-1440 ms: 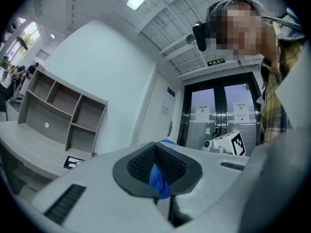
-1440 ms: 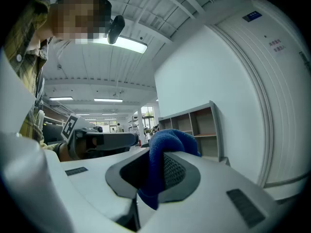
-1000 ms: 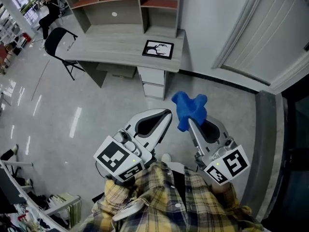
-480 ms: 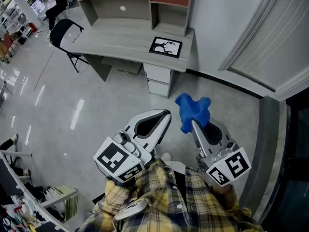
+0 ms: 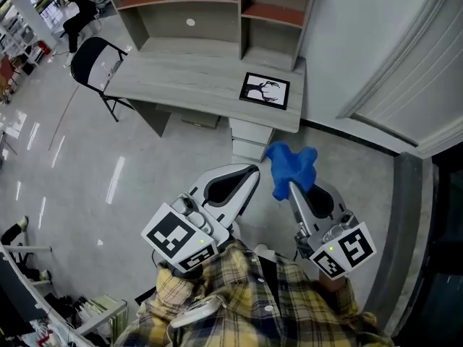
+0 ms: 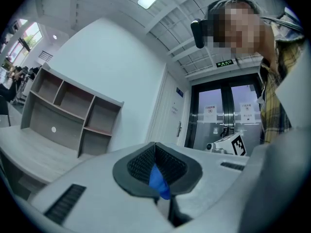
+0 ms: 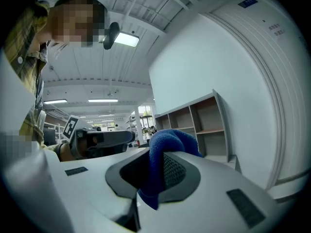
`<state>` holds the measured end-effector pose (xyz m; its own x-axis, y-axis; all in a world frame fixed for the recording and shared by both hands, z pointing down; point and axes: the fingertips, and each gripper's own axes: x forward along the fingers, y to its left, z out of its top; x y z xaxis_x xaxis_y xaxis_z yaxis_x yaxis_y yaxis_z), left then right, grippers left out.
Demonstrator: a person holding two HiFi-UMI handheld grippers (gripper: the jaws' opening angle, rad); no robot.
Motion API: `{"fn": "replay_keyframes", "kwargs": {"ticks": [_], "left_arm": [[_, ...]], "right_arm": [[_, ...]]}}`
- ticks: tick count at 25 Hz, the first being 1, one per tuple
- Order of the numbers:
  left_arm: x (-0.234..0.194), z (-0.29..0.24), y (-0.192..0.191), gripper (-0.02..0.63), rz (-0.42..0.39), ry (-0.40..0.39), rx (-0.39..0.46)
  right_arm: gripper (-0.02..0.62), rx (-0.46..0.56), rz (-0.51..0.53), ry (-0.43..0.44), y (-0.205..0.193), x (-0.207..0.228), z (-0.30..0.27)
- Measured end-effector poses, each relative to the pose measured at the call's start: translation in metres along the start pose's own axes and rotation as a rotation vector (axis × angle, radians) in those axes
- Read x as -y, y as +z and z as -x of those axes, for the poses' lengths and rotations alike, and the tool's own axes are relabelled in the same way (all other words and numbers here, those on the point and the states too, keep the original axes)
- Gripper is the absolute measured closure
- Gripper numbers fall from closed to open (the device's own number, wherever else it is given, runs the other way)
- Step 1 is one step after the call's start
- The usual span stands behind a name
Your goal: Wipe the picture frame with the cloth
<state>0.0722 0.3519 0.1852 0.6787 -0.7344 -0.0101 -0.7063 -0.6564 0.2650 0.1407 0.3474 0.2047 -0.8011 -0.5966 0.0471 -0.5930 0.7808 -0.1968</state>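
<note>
Steep downward look from head height over a yellow plaid shirt (image 5: 246, 302) to a pale grey floor (image 5: 145, 165). Two hand-held white grippers reaching forward side by side, each with a black-and-white marker cube at its rear. Right gripper (image 5: 292, 186) clamped on a bright blue cloth (image 5: 289, 163), bunched into a lump that pokes up and forward past the jaw tips; from the right gripper view, cloth pinched between the dark ribbed pads and folded over the top of them. Left gripper (image 5: 249, 172) closed, pads pressed together, holding nothing that the head view shows; in the left gripper view, a small blue sliver (image 6: 158, 181) at the lower end of the seam between the pads, too little of it visible to tell what it is. Ahead of both grippers and well apart from them, a light wood-grain counter (image 5: 181, 78) against a white wall. Picture frame (image 5: 265, 90), black-edged with a black-and-white image, lying flat near the counter's right end, close to its front edge. Behind the counter, an open shelf unit (image 5: 210, 6) with reddish-brown shelf boards. Under the counter's right end, a small drawer cabinet (image 5: 249, 139). At the counter's left end, a black folding chair (image 5: 90, 60).
</note>
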Motion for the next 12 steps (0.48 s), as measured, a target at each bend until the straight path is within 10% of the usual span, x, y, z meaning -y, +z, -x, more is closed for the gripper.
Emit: {"fn": "replay_keyframes", "kwargs": {"ticks": [12], "left_arm": [[-0.143,0.025,0.02,0.6,0.033,-0.036,-0.053]], "right_arm": [[0.543,-0.057,-0.011,-0.17,-0.008,0.018,-0.116]]}}
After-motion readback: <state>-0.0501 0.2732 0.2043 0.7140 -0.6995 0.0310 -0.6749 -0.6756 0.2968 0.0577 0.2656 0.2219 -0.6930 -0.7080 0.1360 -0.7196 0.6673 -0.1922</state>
